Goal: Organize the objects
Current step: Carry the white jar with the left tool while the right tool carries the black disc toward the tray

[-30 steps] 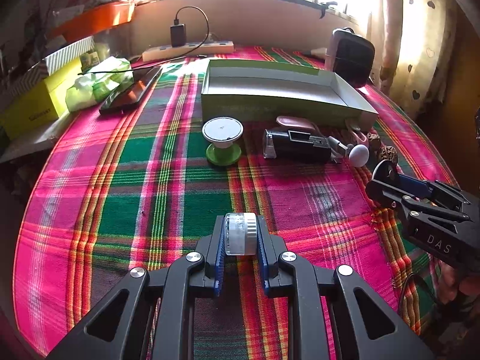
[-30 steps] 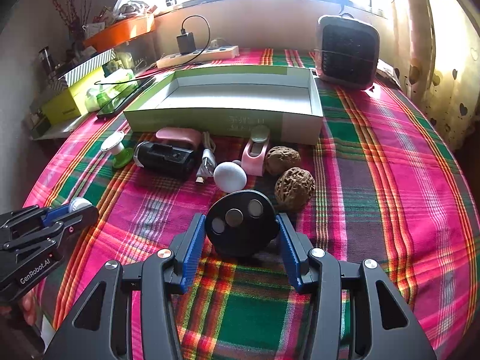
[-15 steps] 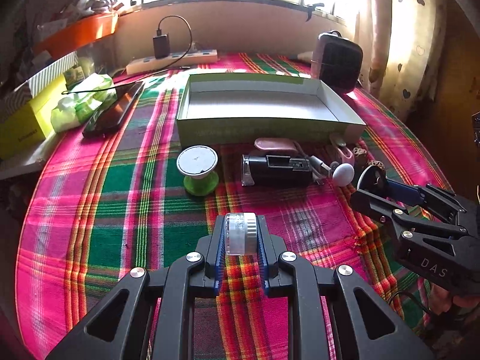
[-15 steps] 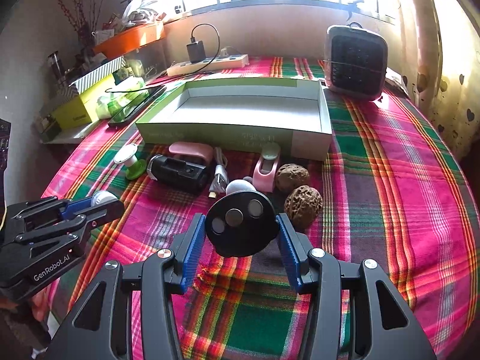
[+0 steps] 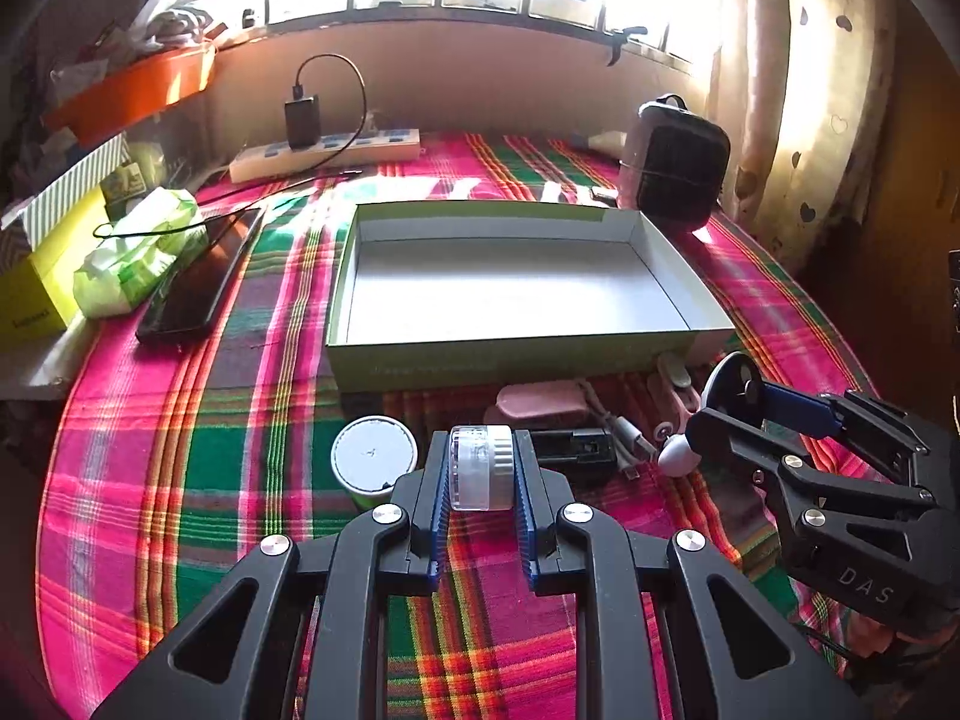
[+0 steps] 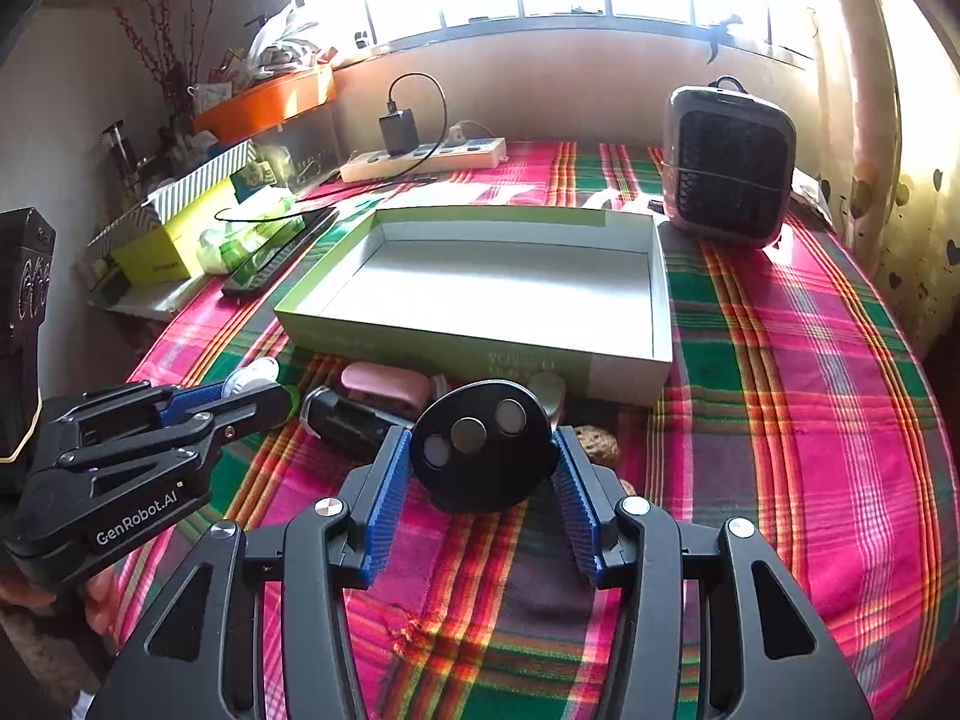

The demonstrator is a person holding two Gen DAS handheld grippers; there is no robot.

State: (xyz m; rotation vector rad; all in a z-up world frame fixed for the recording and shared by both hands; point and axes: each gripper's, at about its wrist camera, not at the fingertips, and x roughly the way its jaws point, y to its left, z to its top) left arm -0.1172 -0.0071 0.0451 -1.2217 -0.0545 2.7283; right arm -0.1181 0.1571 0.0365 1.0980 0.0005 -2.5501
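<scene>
My left gripper (image 5: 482, 456) is shut on a small clear and white jar (image 5: 480, 474), held above the plaid tablecloth just short of the row of small items. My right gripper (image 6: 482, 441) is shut on a black round disc (image 6: 480, 450) with three silver studs on its face. The left wrist view shows it at the right (image 5: 741, 390). The shallow green box (image 5: 510, 360) lies beyond both, empty inside, and its front wall (image 6: 456, 351) faces me. In front of it lie a green spool with a white top (image 5: 373, 459), a black device (image 5: 573, 447), a pink case (image 5: 543, 402) and a walnut (image 6: 596, 444).
A black phone (image 5: 198, 282) and a green tissue pack (image 5: 135, 252) lie left of the box. A yellow carton (image 5: 36, 288) sits at the left edge. A power strip with a charger (image 5: 324, 150) runs along the back wall. A small heater (image 6: 729, 174) stands at the back right.
Both grippers have risen and moved forward toward the green box, each keeping its object. The box and the row of small items now sit closer in both views.
</scene>
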